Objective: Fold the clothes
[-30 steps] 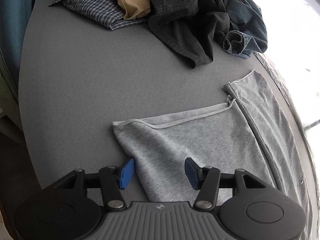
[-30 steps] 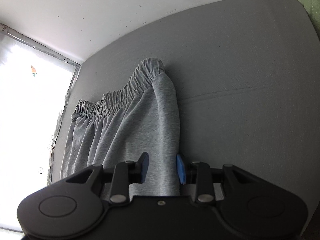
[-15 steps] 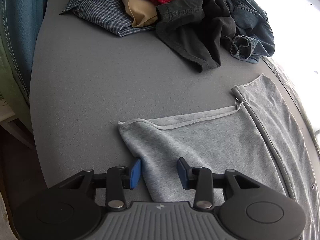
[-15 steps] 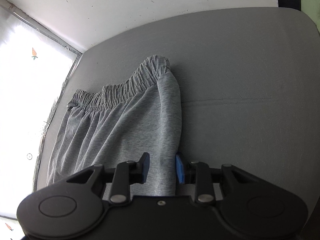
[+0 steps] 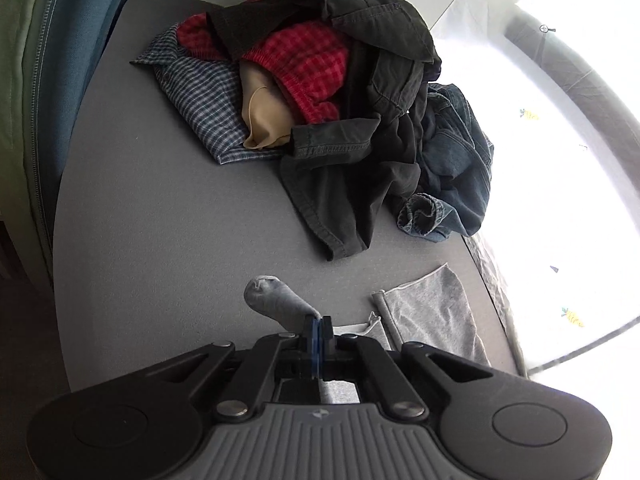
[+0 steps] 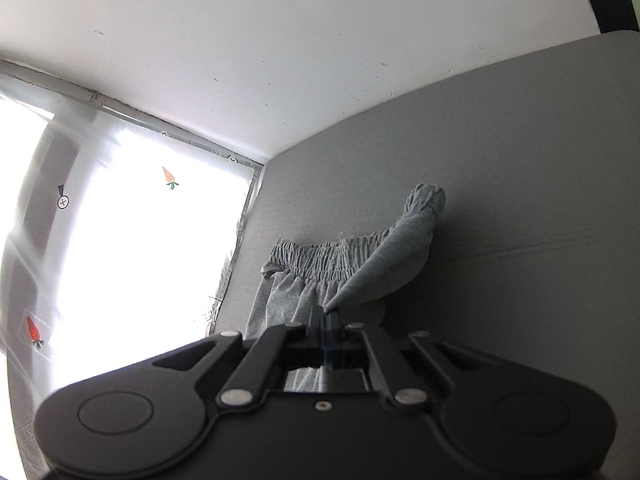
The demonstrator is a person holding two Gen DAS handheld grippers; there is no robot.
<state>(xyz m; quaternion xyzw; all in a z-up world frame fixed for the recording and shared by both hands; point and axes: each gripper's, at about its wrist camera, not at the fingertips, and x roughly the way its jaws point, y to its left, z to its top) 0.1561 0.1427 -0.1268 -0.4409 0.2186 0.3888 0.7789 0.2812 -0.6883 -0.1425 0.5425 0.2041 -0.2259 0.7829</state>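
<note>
Left view alone shows a clothes pile far across the table, right view the elastic waistband, left gripper and right gripper each clamped on lifted grey shorts.

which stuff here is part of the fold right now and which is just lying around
In use:
grey shorts
left gripper, jaws shut on the leg hem
right gripper, jaws shut near the waistband

Lying about:
clothes pile
table

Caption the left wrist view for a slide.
Left gripper shut on lifted grey shorts, unfolded clothes pile behind.
</note>
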